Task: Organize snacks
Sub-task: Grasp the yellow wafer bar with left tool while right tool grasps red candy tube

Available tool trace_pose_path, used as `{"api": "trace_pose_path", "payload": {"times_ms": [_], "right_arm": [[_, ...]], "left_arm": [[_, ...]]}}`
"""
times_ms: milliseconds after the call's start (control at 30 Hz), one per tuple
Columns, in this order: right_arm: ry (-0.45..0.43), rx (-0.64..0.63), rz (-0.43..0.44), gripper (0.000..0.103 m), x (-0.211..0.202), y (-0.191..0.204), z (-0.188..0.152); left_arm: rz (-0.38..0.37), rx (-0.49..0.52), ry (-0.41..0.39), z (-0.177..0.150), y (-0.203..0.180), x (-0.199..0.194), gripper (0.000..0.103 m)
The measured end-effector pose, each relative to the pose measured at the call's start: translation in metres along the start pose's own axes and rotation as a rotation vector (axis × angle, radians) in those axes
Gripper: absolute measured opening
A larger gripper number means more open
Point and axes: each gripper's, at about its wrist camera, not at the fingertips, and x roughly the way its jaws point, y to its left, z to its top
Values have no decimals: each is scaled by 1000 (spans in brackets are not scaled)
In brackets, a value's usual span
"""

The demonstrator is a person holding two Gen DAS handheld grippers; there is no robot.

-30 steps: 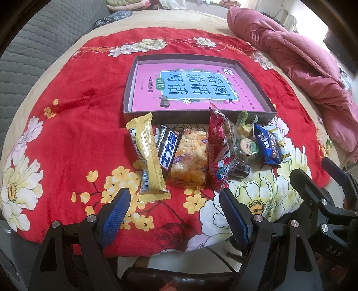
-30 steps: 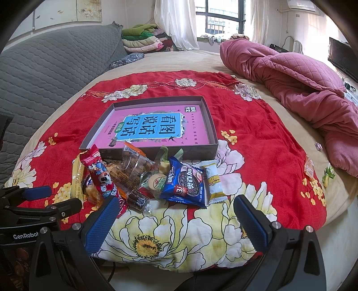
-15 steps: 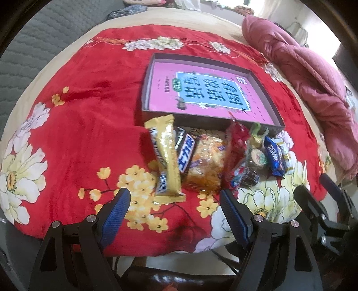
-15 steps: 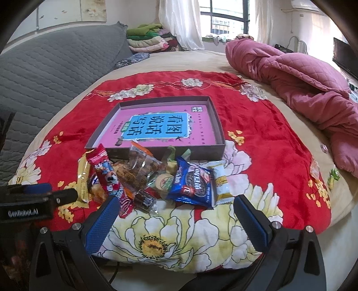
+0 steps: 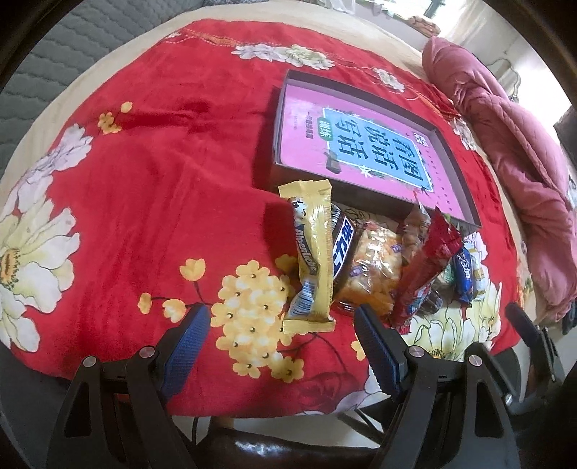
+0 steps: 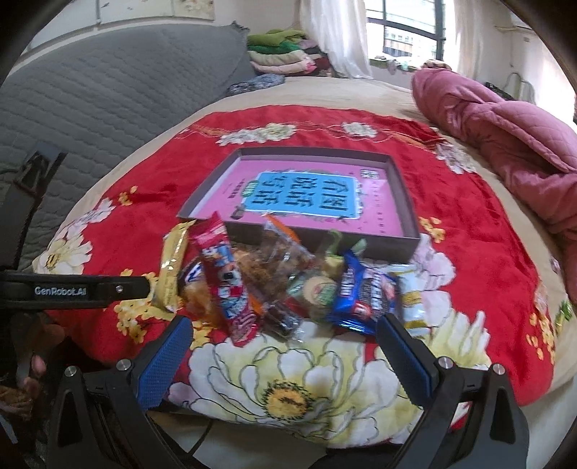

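Only right wrist shows window (image 6: 407,32) — folded clothes (image 6: 285,54)

snack pile (image 6: 288,281) crowded vs box (image 6: 407,216) front wall, bare blanket (image 5: 162,202) left, box interior free

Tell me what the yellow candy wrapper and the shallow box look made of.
Yellow candy wrapper: glossy metallic-looking plastic film, judging by its shine and crimped ends. Shallow box: probably matte cardboard, with thin, dull, straight walls and a printed pink floor.
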Motion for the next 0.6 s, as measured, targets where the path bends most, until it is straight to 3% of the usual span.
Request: {"api": "trace_pose_path", "payload": {"times_ms": [333,600], "right_arm": [[7,-86,68,98,27,26,6],[13,-133,58,80,46,38,11]], "left_arm": [[-35,-17,23,7,3,15,83],[-57,-9,21,13,1,21,83]]}}
